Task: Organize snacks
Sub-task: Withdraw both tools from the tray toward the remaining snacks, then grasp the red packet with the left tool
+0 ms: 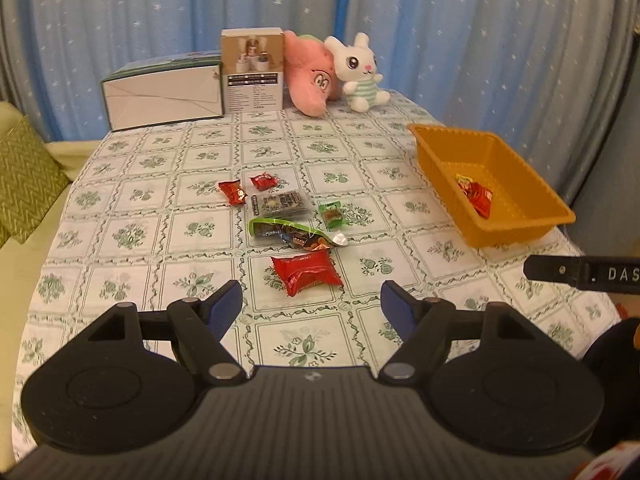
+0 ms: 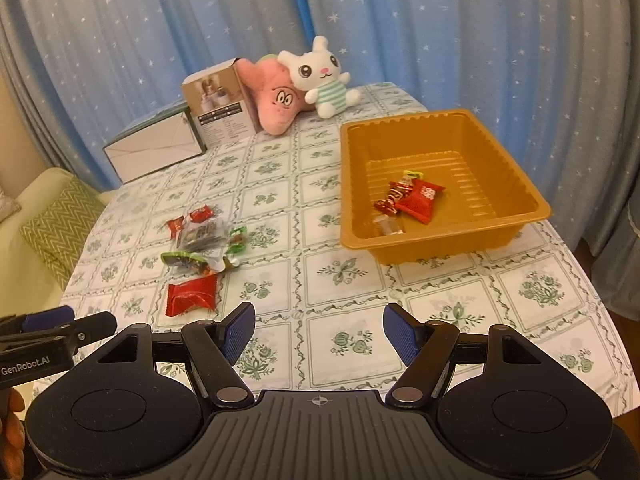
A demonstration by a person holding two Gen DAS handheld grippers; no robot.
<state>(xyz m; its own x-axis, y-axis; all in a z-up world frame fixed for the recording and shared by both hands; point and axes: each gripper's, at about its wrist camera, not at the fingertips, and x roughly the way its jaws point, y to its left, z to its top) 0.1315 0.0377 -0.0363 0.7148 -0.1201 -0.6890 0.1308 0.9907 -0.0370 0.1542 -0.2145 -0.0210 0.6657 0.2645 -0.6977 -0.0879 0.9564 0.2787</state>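
Several snacks lie in a loose cluster on the tablecloth: a large red packet (image 1: 306, 273) nearest me, a long green-edged packet (image 1: 292, 234), a clear dark packet (image 1: 279, 205), a small green sweet (image 1: 332, 215) and two small red packets (image 1: 233, 192). The cluster also shows in the right wrist view (image 2: 200, 240). An orange tray (image 2: 436, 240) at the right holds red-wrapped sweets (image 2: 416, 198) and a clear wrapper (image 2: 387, 225). My left gripper (image 1: 311, 306) is open and empty, just short of the large red packet. My right gripper (image 2: 319, 330) is open and empty, in front of the tray.
At the table's far end stand a white box (image 1: 162, 96), a smaller upright carton (image 1: 253, 70), a pink plush (image 1: 310, 76) and a white bunny plush (image 1: 362, 72). A sofa with a green cushion (image 1: 24, 184) lies left. Blue curtains hang behind.
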